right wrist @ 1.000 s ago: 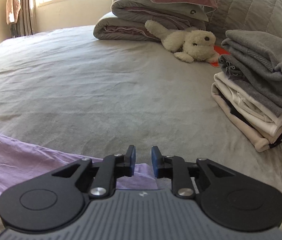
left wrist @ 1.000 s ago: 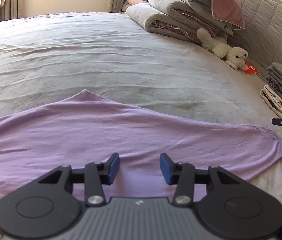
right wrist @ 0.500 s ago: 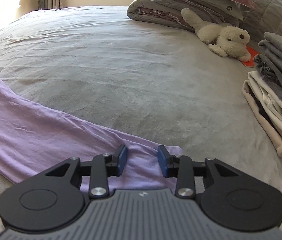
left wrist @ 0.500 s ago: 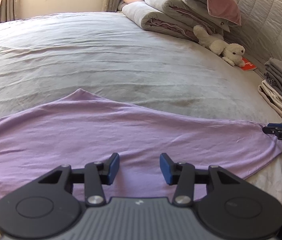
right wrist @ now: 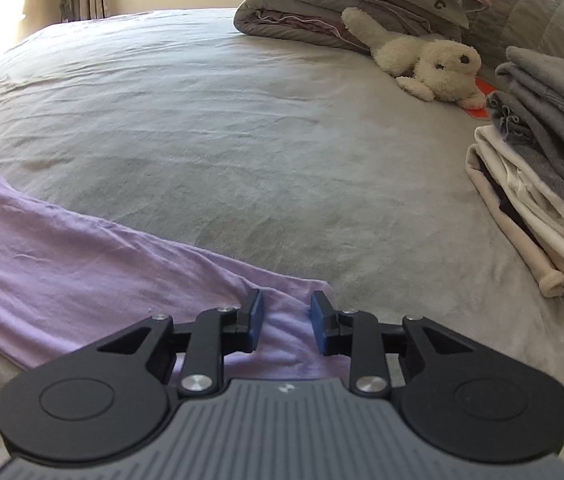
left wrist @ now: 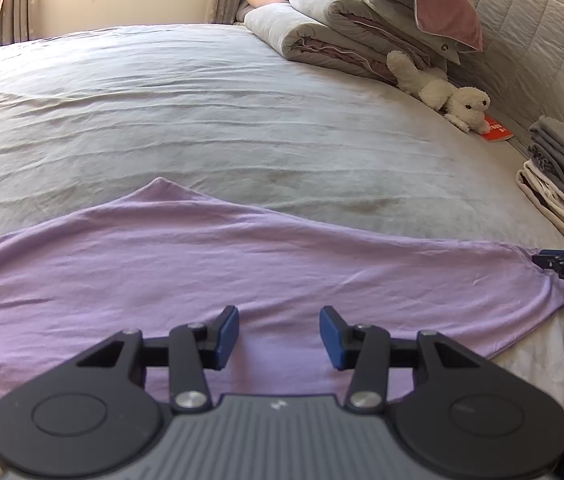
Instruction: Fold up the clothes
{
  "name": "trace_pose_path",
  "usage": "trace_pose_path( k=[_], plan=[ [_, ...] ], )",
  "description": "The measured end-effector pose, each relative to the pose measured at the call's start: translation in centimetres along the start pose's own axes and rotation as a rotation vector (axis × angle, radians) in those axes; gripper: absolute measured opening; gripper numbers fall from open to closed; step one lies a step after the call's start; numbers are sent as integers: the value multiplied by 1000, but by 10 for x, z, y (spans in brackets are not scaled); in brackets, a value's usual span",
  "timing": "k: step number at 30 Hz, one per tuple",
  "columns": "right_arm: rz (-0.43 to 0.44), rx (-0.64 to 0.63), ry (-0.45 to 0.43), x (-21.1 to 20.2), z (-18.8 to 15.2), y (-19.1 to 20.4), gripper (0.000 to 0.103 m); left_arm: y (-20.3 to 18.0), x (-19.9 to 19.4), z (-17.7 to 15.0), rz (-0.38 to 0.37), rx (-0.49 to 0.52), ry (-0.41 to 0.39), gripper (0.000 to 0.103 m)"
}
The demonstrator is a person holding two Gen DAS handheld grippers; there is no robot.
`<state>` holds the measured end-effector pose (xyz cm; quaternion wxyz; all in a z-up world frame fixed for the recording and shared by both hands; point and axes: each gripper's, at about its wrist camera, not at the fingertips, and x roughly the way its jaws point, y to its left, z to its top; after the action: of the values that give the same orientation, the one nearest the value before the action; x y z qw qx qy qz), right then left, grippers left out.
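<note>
Grey bed (left wrist: 242, 112) bears lilac garment (left wrist: 202, 264); both grippers gape above.

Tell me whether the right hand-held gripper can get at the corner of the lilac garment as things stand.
Probably yes: the right hand-held gripper, jaws apart after just opening, hangs right over the lilac garment corner, with nothing lying between them.

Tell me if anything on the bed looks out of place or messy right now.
Mostly tidy. The purple garment lies spread but unfolded along the near edge of the bed, one corner hanging past the edge. A plush dog lies on an orange booklet beside the stack of folded clothes. Faint brownish marks show on the sheet.
</note>
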<state>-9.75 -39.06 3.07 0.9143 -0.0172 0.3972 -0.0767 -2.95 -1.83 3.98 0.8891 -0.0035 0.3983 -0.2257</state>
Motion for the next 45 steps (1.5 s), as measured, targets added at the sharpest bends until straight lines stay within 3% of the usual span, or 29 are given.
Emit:
trace_pose_path(
  k=[1, 3, 4, 8, 13, 23, 26, 27, 28, 31, 36, 39, 40, 41, 45],
  plan=[
    [0, 2, 3, 0, 0, -1, 30, 0, 0, 0, -1, 2, 0, 46],
    [2, 4, 6, 1, 0, -2, 18, 0, 0, -1, -1, 3, 2, 46],
    [-2, 0, 4, 0, 0, -2, 6, 1, 0, -1, 0, 2, 2, 46],
    [-26, -3, -23, -5, 1, -3, 2, 1, -1, -1, 0, -1, 0, 46],
    [-45, -5, -67, -10, 3, -4, 1, 1, -1, -1, 0, -1, 0, 46],
    [-129, -75, -37, 5, 6, 3, 1, 0, 0, -2, 9, -1, -2, 46],
    [-96, -89, -40, 2, 3, 3, 1, 1, -1, -1, 9, -2, -4, 46],
    [-84, -81, -61, -3, 2, 1, 2, 2, -1, -1, 9, -2, -4, 46],
    [-75, -70, -83, -8, 2, -2, 12, 2, -1, -1, 9, -3, -5, 46],
    [-63, -51, -103, -14, 2, -5, 26, 3, -1, -1, 10, -5, -4, 46],
    [-31, -105, -52, -5, -1, 8, 26, 1, -1, -2, 8, -4, -2, 46],
    [-22, -119, -23, 0, -3, 11, 26, 1, -1, -2, 7, -3, -2, 46],
    [-16, -117, -18, 0, -3, 11, 19, 1, -1, -2, 7, -3, -2, 46],
    [-10, -116, -14, 0, -4, 11, 2, 1, -1, -2, 7, -2, -2, 46],
    [-40, -116, -33, -4, -4, 12, 0, 1, -1, -2, 6, -1, -2, 46]
  ],
)
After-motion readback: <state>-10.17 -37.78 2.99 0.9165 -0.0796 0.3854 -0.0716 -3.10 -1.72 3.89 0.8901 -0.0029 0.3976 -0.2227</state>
